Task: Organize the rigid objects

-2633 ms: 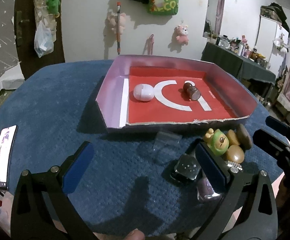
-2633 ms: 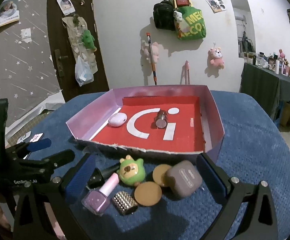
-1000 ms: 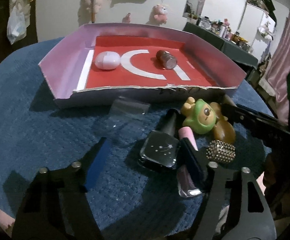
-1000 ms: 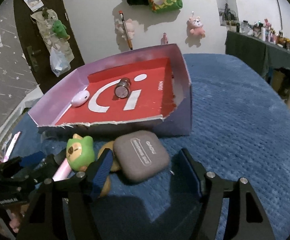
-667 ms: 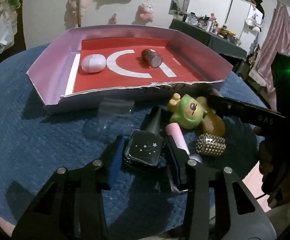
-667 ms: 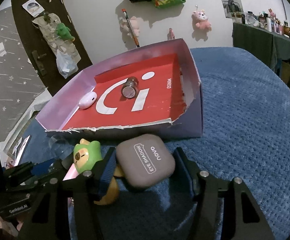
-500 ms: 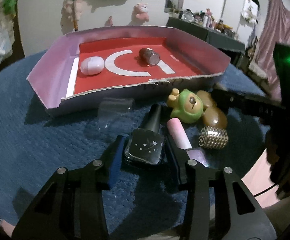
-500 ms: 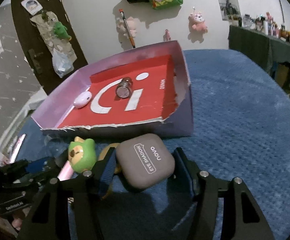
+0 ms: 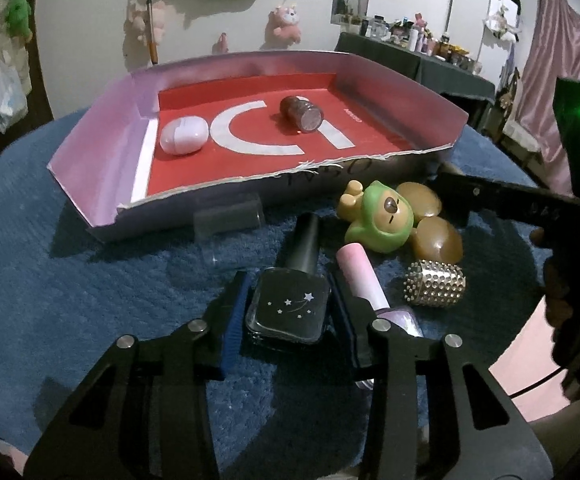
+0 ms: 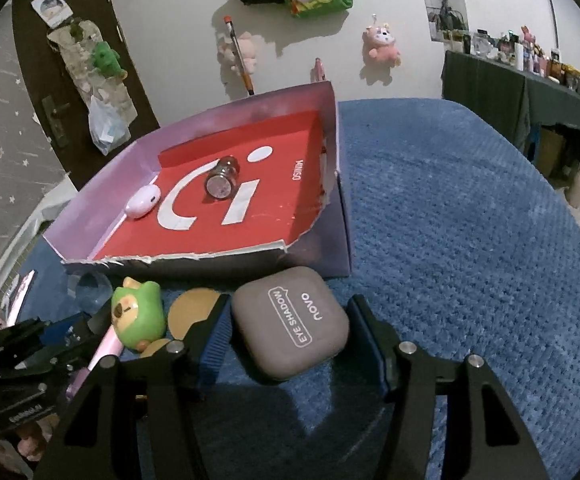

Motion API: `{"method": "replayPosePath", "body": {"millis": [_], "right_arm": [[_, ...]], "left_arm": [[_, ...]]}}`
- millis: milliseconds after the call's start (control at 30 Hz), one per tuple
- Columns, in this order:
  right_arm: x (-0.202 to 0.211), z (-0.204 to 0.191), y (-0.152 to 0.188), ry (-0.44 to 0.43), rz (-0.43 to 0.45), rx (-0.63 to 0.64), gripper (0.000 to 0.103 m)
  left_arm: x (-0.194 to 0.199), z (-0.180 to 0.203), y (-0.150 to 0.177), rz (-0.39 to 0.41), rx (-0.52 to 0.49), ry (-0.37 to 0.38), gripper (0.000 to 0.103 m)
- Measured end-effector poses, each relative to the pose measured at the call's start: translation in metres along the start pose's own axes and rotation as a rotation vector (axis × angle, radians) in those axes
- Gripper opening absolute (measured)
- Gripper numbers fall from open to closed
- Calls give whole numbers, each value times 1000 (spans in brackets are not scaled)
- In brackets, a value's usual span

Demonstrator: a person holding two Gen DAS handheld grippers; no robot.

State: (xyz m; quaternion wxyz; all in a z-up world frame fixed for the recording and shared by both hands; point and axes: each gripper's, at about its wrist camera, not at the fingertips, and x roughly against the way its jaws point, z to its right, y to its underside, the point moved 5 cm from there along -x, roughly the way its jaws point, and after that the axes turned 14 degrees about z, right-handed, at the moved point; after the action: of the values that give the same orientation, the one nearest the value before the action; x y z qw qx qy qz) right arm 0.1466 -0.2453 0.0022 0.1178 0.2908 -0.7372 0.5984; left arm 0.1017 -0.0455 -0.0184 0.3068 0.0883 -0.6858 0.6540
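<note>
Blue textured cloth (image 10: 469, 208) covered the table, with wide bare room to the right of the tray (image 10: 335, 128) in the right wrist view. The left gripper (image 9: 288, 308) was closed on the square black nail polish bottle (image 9: 288, 308), its blue pads touching both sides of the body; the black cap pointed toward the tray's torn front edge (image 9: 290, 172). The right gripper (image 10: 290, 332) was clamped on the grey eye shadow case (image 10: 290, 328), just in front of the tray's right front corner.

Inside the tray lay a pale pink oval case (image 9: 182, 135) near the left wall and a small brown jar (image 9: 301, 114) on its side near the middle, well apart.

The pink nail polish bottle (image 9: 359, 274) lay just beside the left gripper's right finger, its lower body cut off behind it. A clear plastic container (image 9: 226, 220) against the tray front was hard to make out.

Only the left wrist view showed the studded gold cylinder (image 9: 435, 282). Both views showed the green bear toy (image 9: 381, 216) and the round brown compacts (image 9: 435, 240); in the right wrist view these were partly hidden behind the finger.
</note>
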Motion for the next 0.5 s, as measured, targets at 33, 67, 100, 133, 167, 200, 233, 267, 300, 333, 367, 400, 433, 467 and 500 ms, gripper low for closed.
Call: {"method": "replayPosePath", "body": {"millis": [33,67,100,133,167,200,233,267,300,333,367,400,433,467,500], "right_arm": [[2,-1,0,-10,2,-4,60],[4,-5,-1,-18,5,1,60],[5,-7,-2,-21,7,8,60],[8,-10,-3,-25,12,15,60],[10,-12,-4,-28,15,18,60],[12,-15,-5,-33,19,21,60],[14,-17,-6,-38,24,25,60],[16,-20,-8,-45,30,31,60],[19,-24,-10,-55,35,37,60],[21,-27,-11,-64,40,41,60],[23,-31,-13,-74,46,48,60],[25,-35,-15,-83,52,56,60],[27,-40,-16,-92,57,67,60],[28,-43,-17,-96,60,76,60],[29,-46,-18,-100,63,86,60]], "left_arm": [[2,1,0,4,-11,-3,37],[3,3,0,6,-15,1,37],[5,3,-1,7,-16,4,37],[6,3,0,8,-15,5,37],[7,2,0,9,-12,7,37],[8,2,0,10,-6,11,37],[10,0,0,11,7,20,37],[11,-1,0,11,16,27,37],[13,-2,0,13,27,34,37],[15,-4,-1,18,37,42,37],[18,-4,-2,28,44,50,37],[20,-4,-3,34,46,52,37],[23,-5,-4,43,47,53,37],[25,-5,-6,52,49,53,37],[26,-5,-7,59,51,54,37]]}}
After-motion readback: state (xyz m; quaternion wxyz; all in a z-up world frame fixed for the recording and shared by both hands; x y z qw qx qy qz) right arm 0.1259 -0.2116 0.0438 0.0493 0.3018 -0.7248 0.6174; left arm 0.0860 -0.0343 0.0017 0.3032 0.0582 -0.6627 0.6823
